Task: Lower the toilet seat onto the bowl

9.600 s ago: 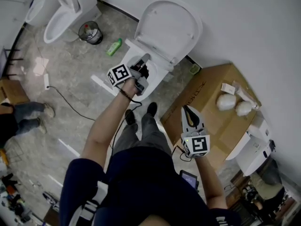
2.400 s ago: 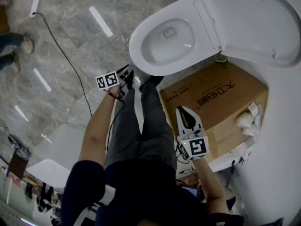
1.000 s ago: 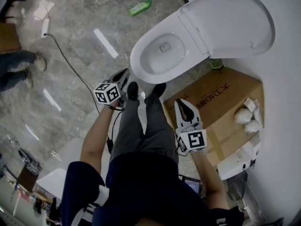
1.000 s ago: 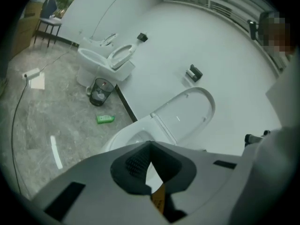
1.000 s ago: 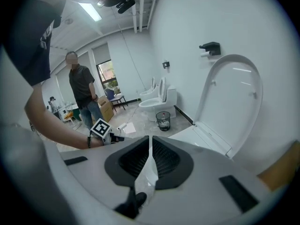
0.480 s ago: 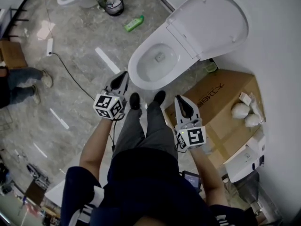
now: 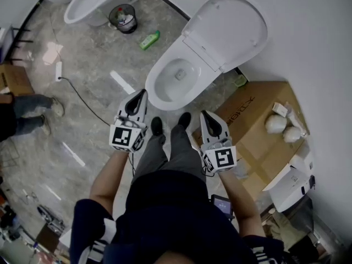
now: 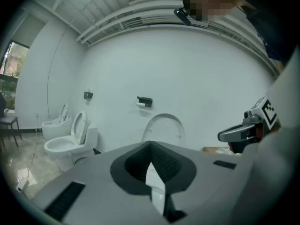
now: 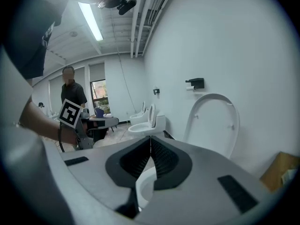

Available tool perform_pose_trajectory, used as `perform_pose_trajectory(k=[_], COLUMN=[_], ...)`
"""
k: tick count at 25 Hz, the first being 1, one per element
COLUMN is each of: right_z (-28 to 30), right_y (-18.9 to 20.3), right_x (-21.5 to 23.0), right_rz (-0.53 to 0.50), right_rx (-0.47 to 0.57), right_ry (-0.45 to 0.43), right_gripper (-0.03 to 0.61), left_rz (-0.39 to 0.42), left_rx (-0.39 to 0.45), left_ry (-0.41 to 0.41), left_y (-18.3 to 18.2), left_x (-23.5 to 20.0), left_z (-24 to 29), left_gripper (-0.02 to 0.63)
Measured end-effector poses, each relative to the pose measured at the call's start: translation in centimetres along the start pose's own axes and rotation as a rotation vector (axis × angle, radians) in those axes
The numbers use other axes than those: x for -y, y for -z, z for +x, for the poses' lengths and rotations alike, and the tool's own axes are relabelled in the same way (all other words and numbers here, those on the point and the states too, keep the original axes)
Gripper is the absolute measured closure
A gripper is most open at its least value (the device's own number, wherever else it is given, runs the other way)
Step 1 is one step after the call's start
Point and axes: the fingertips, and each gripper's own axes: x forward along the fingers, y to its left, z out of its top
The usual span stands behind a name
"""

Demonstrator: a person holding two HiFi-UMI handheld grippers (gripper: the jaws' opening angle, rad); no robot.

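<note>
Nothing's on the toilet seat (image 7: 228,29) yet. It stands upright against the wall behind the open bowl (image 7: 155,87), and the person is squared up at the front of it. Both tongs are pinched together with nothing in them: left gripper (image 7: 141,95) and right gripper (image 7: 204,115) hover just short of the bowl's front rim, well apart from the seat. I'd call this the approach. Next move, I reckon, is to reach one gripper over the bowl to the seat's top edge, catch it, then tip it forward slowly, since letting go early could slam it.
</note>
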Motion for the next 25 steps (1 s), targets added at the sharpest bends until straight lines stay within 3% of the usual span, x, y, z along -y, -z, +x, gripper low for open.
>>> perform_pose_trajectory(k=[15, 25], right_z=[-8.5, -14.2], right_y=[-9.8, -13.4], right_x=[1.4, 3.4], right_rz=[-0.035, -0.035], right_rx=[0.205, 0.253], right_ry=[0.114, 0.233], right_gripper=[0.558, 0.558], left_rz=[0.223, 0.313], left_rx=[0.243, 0.273], left_ry=[0.011, 0.029], left_y=[-14.5, -18.8], left_x=[6.1, 8.0], left_z=[-5.0, -7.8], left_gripper=[0.591, 0.591])
